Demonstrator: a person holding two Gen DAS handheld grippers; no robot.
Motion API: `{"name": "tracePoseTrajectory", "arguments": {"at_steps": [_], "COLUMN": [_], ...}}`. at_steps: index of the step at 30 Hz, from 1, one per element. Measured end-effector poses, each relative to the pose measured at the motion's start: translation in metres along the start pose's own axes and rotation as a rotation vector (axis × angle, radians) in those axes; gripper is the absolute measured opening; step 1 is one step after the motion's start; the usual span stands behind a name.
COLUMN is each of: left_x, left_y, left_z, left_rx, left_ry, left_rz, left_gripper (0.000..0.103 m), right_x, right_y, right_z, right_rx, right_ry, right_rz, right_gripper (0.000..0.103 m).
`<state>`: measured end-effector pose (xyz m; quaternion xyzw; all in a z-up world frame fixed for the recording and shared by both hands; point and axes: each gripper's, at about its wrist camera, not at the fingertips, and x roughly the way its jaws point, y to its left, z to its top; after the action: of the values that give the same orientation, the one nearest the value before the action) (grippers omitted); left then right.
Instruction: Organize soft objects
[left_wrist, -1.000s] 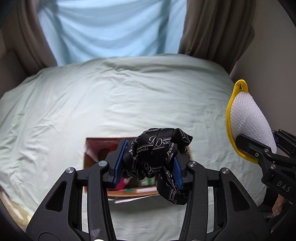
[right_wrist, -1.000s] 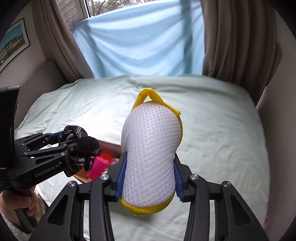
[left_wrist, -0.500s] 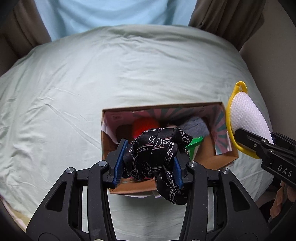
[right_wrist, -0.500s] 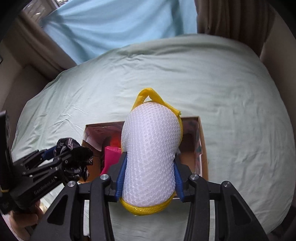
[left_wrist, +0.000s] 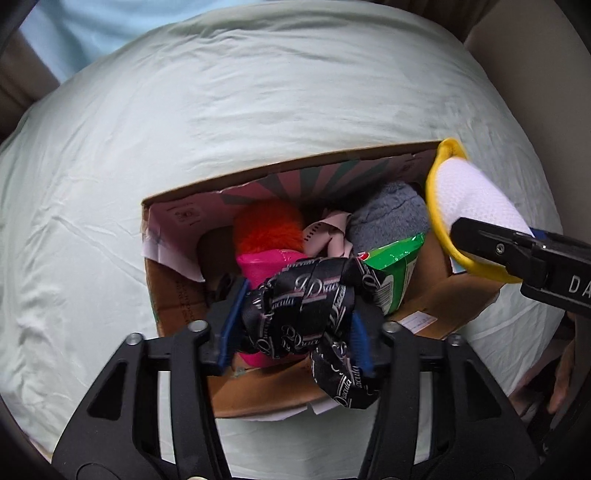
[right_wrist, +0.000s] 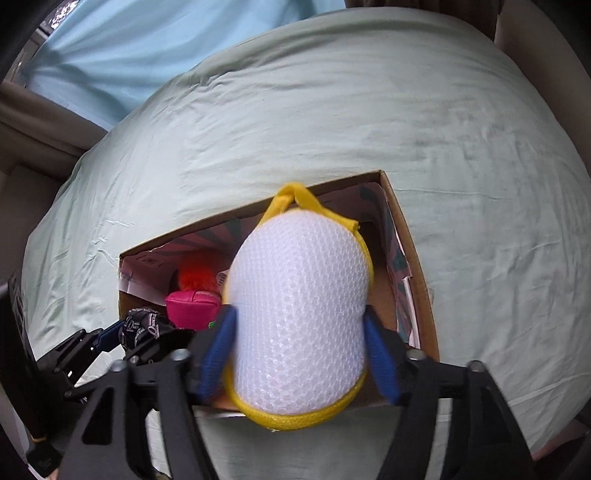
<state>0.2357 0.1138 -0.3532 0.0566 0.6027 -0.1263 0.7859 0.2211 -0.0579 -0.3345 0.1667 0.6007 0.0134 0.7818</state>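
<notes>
Hovering over an open cardboard box (left_wrist: 177, 295) that's sitting on a bed with a pale green sheet (left_wrist: 258, 110).

Left hand-held gripper (left_wrist: 295, 325) pinching a wadded black ribbon (left_wrist: 306, 306) with silver script lettering, blue pads pressed into both sides of the bundle, one loose loop dangling down past the box's near edge. Hanging right above the near-left part of the box.

Right hand-held gripper (right_wrist: 299, 343) squeezing a white mesh pouch (right_wrist: 299, 306) with yellow trim, pads digging in so the pouch is bulging above them, yellow loop pointing toward the far wall of the box. Floating over the right half of the box, not touching the contents as far as visible.

Already lying inside the box: a fuzzy orange ball (left_wrist: 269, 225) at the back, a hot pink pouch (left_wrist: 273, 262) just in front of it, a crumpled beige ribbon (left_wrist: 328, 232) in the middle, a grey plush thing (left_wrist: 388, 218) toward the right, and a green packet (left_wrist: 395, 273) leaning beside the grey one.

Showing pale blue fabric (right_wrist: 147, 48) beyond the bed's far edge.
</notes>
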Motion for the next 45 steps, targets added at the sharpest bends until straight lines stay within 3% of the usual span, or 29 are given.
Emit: {"name": "tracePoseTrajectory", "arguments": {"at_steps": [1, 2, 3, 6, 10, 18, 25, 34, 40, 45], "left_x": [-0.001, -0.002, -0.004, -0.014, -0.015, -0.024, -0.055, -0.166, -0.268, -0.344], "left_y": [-0.003, -0.003, -0.005, -0.006, -0.003, 0.003, 0.002, -0.018, -0.045, -0.072], "left_z": [0.000, 0.001, 0.001, -0.001, -0.004, -0.013, -0.018, -0.021, -0.018, -0.023], "left_rx": [0.021, 0.037, 0.052, 0.091, 0.094, 0.047, 0.012, -0.082, -0.131, -0.142], "left_ry": [-0.009, -0.011, -0.015, -0.052, -0.036, -0.055, -0.094, -0.243, -0.446, -0.617], "left_rz": [0.009, 0.014, 0.021, 0.033, 0.032, 0.042, 0.066, 0.096, 0.105, 0.181], "left_gripper": [0.099, 0.103, 0.103, 0.103, 0.103, 0.103, 0.103, 0.103, 0.103, 0.103], "right_x": [0.000, 0.000, -0.001, -0.005, -0.013, -0.028, -0.061, -0.181, -0.294, -0.364], "right_y": [-0.001, -0.002, -0.002, -0.004, -0.006, -0.001, 0.005, 0.011, 0.017, 0.020], "right_z": [0.001, 0.001, 0.001, -0.001, -0.005, -0.009, -0.015, -0.019, -0.019, -0.029], "right_rx": [0.005, 0.005, 0.002, -0.005, -0.009, -0.044, -0.095, -0.207, -0.310, -0.343], "right_ry": [-0.002, -0.005, -0.006, -0.014, -0.040, -0.057, -0.089, -0.240, -0.461, -0.627], "right_rz": [-0.001, -0.008, -0.018, -0.055, -0.071, -0.043, 0.011, 0.072, 0.036, -0.004], "right_gripper": [0.087, 0.098, 0.101, 0.101, 0.101, 0.101, 0.101, 0.101, 0.101, 0.102]}}
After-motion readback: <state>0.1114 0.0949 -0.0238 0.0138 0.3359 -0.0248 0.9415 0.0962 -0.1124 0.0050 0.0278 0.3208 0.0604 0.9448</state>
